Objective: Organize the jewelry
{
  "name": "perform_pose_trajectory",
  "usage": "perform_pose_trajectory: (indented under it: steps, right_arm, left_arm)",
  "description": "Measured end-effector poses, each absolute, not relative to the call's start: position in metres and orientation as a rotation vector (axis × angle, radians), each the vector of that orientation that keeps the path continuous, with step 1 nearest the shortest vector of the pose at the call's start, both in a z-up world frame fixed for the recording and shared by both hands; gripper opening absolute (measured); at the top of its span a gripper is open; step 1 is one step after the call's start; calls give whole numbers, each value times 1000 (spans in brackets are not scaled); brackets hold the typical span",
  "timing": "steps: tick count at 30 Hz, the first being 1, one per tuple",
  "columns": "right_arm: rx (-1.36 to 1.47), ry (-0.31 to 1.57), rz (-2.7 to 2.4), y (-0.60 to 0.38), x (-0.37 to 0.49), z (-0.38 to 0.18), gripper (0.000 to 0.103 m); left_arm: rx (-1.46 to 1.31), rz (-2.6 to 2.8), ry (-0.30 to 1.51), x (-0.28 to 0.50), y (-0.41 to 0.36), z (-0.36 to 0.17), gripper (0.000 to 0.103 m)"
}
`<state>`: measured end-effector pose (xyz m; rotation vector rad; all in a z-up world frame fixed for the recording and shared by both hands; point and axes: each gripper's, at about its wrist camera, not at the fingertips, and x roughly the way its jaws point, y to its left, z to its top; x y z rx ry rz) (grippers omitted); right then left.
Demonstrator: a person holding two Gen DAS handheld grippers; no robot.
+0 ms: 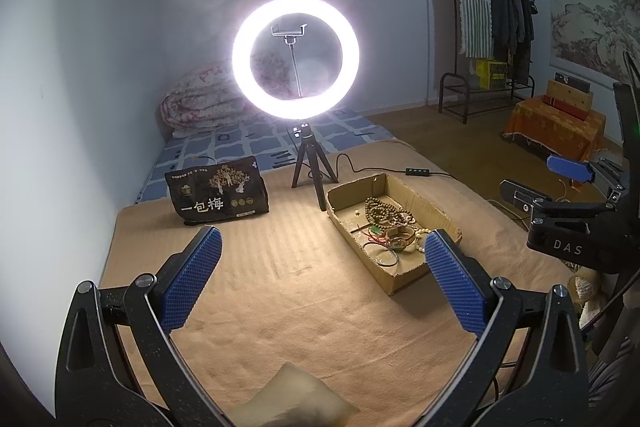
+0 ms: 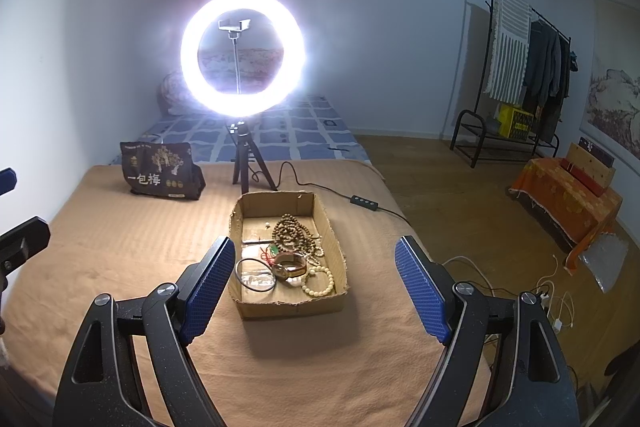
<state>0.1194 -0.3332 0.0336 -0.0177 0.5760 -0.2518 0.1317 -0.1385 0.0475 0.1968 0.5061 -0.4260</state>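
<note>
I hold my right gripper (image 2: pixel 315 281) above the tan blanket (image 2: pixel 120 247), its blue-padded jaws spread wide and gripping nothing. Straight ahead, between my fingertips, sits the cardboard tray (image 2: pixel 335 239). In it lie a heap of brown prayer beads (image 2: pixel 294 231) at the far end, and nearer me a watch (image 2: pixel 289 264), a cream bead bracelet (image 2: pixel 319 281) and a thin black ring (image 2: pixel 255 275). My left gripper (image 1: pixel 323 269) is also wide open and empty; the tray (image 1: pixel 404 195) lies ahead and to its right. Beyond the tray stands a lit ring light (image 2: pixel 242 53) on a small tripod (image 2: pixel 250 163), with a dark snack bag (image 2: pixel 160 171) off to its left.
</note>
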Motion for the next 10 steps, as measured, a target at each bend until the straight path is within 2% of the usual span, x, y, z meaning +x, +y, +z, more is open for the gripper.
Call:
perform_pose_trajectory:
  steps: [10]
  right_arm:
    - [-32, 579, -250, -330, 120, 32, 82]
  left_arm:
    - [193, -402, 479, 130, -136, 53, 103]
